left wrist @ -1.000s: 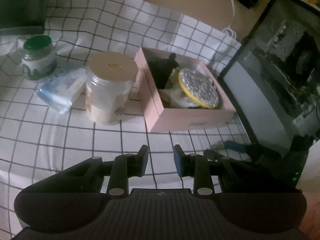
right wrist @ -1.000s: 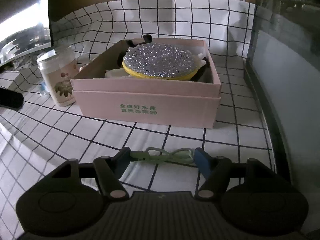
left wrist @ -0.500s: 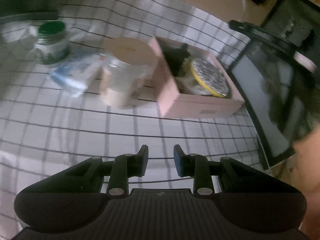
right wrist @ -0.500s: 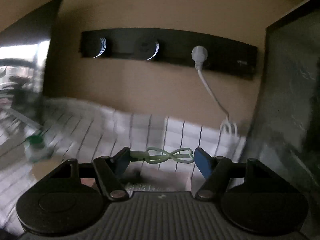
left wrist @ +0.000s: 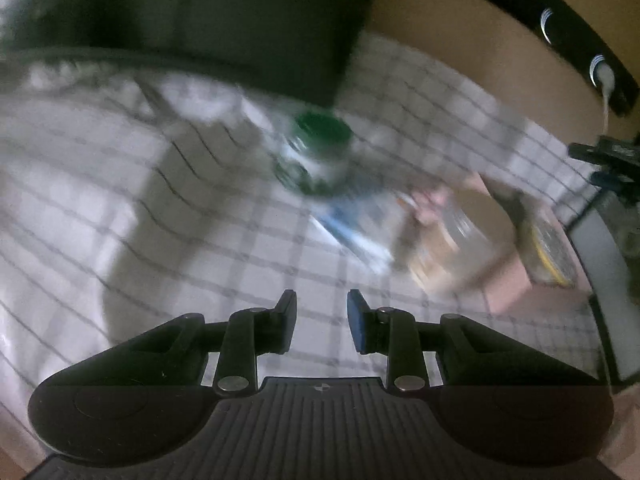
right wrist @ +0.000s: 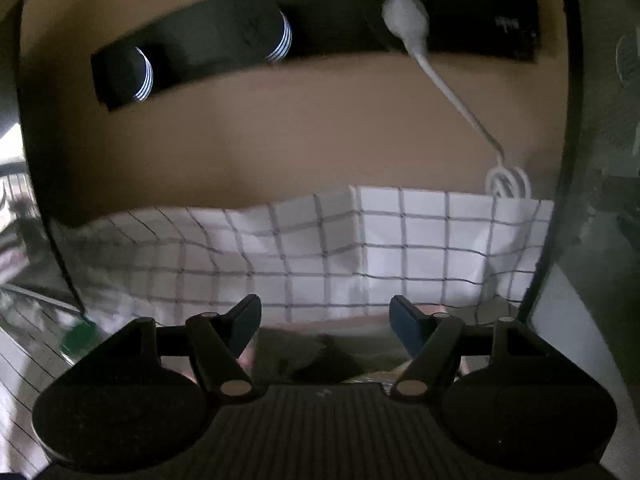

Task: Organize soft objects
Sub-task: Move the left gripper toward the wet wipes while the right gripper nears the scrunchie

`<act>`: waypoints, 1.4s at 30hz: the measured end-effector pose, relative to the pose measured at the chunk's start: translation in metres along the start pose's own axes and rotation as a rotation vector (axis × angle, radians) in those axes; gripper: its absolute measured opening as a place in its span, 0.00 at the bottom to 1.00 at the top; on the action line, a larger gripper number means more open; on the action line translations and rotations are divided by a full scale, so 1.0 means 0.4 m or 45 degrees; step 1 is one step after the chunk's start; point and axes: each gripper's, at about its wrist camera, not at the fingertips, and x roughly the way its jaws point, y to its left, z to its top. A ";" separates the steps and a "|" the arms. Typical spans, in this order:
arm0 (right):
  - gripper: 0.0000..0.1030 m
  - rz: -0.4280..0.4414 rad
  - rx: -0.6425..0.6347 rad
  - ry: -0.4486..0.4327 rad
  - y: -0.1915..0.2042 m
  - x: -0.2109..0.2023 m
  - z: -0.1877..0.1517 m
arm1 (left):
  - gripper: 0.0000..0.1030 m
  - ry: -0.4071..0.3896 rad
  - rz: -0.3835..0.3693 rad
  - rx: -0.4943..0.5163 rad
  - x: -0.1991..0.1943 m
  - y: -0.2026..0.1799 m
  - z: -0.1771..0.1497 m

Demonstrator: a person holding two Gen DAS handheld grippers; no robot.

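Showing one pink box (left wrist: 508, 284), two jars, two empty claws

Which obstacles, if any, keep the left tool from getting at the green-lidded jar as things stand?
Probably none: the left tool is open and empty, and only bare checked cloth lies between it and the green-lidded jar. The view is blurred, so this is uncertain.

Pink box (left wrist: 508, 280), open-topped, at the right of a checked bench cloth, seen blurred from the left wrist. Inside it, a round yellow-rimmed pad with a glittery silver face (left wrist: 554, 252), lying tilted on top of a dark soft item (left wrist: 520, 208) that cannot be made out. From the right wrist, only a dim strip of pink box rim (right wrist: 320, 326) and a dark soft shape (right wrist: 324, 356) inside it, just beyond the fingers.
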 end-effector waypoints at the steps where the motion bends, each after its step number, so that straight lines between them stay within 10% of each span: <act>1: 0.69 0.014 0.001 -0.008 0.028 -0.013 0.011 | 0.30 -0.024 0.009 0.010 -0.006 0.013 0.014; 7: 0.69 0.115 -0.006 0.006 0.248 -0.044 0.099 | 0.30 -0.124 0.004 0.030 -0.028 0.081 0.063; 15: 0.69 0.249 -0.217 0.319 0.477 0.075 0.120 | 0.30 -0.043 -0.112 0.034 0.041 0.121 0.039; 21: 0.68 0.216 -0.277 0.555 0.460 0.174 0.149 | 0.30 -0.037 -0.129 0.052 0.071 0.092 0.038; 31: 0.11 0.237 -0.499 0.918 0.401 0.420 0.084 | 0.30 -0.029 -0.073 0.235 0.116 -0.038 0.041; 42: 0.11 0.185 -0.687 1.120 0.445 0.614 -0.032 | 0.30 0.078 -0.066 0.217 0.182 -0.049 -0.005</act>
